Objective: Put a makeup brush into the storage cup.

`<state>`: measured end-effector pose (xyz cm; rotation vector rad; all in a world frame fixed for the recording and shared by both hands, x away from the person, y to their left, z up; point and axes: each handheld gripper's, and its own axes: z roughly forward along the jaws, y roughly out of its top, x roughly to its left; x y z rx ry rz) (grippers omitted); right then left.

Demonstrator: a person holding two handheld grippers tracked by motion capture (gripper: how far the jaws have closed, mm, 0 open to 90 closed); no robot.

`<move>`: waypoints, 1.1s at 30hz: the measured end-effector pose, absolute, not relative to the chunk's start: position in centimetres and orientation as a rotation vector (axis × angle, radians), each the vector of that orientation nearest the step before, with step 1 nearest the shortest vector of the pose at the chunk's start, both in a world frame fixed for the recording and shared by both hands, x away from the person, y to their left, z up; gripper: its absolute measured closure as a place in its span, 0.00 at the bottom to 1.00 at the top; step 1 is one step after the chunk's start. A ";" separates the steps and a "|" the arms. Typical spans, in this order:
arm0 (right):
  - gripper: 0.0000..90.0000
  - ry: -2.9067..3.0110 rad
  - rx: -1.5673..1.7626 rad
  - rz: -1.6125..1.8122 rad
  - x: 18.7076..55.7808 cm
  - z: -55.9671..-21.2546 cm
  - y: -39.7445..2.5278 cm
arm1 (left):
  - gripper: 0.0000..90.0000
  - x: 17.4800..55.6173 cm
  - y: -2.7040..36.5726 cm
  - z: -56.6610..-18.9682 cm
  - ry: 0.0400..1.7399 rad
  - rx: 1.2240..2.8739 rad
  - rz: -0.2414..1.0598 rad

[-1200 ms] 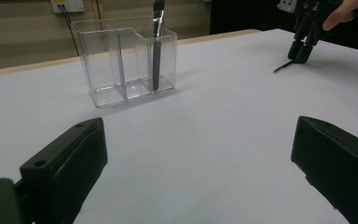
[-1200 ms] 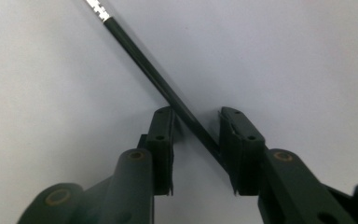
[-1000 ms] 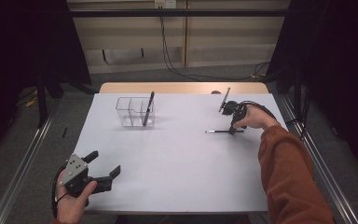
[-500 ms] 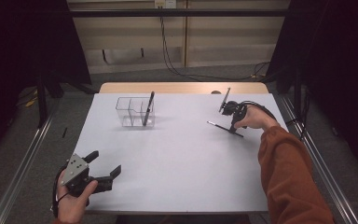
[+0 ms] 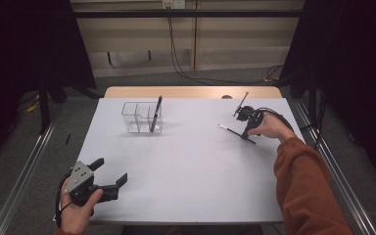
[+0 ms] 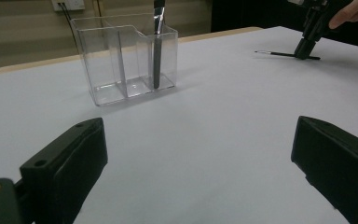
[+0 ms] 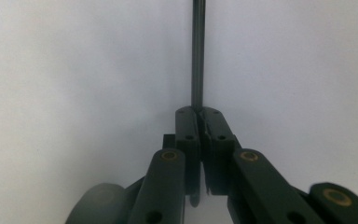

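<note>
Pinching a thin dark brush (image 5: 231,130) near the far right corner of the white surface (image 5: 191,176), my right fingers (image 5: 247,138) are closed tight on its handle. In the right gripper view the handle (image 7: 197,56) runs straight up and away from between the two pressed-together fingers (image 7: 200,116). In the left gripper view the brush (image 6: 284,54) lies low over the surface, and I cannot tell whether its tip touches. My right hand (image 5: 270,128) and orange sleeve (image 5: 306,191) reach in along the right edge.

My left fingers (image 5: 110,178) are spread wide open and hold nothing, resting at the near left corner of the surface, with my left hand (image 5: 76,213) wrapped around the gripper body.

Toward the far left of the surface stands a clear plastic organizer (image 5: 142,117) with several compartments. A second dark brush (image 5: 154,113) stands upright in its right-hand compartment, leaning slightly; the left gripper view shows that brush (image 6: 157,46) rising above the rim of the organizer (image 6: 121,60)
</note>
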<state>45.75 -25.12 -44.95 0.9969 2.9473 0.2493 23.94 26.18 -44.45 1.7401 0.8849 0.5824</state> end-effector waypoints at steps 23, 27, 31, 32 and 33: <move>0.97 2.679 1.040 0.747 42.8 -42.3 -24.6 | 0.04 24.0 26.4 -44.3 0.882 1.738 0.581; 0.97 2.624 1.061 0.842 41.9 -42.4 -25.0 | 0.04 23.9 26.5 -44.3 0.880 1.733 0.587; 0.97 2.567 1.100 0.969 40.9 -42.7 -25.6 | 0.04 23.9 26.4 -44.3 0.885 1.731 0.583; 0.97 2.562 1.106 0.979 40.8 -42.7 -25.7 | 0.04 23.9 26.4 -44.3 0.884 1.735 0.584; 0.97 2.548 1.107 0.995 40.5 -42.9 -25.7 | 0.04 23.9 26.4 -44.3 0.883 1.735 0.584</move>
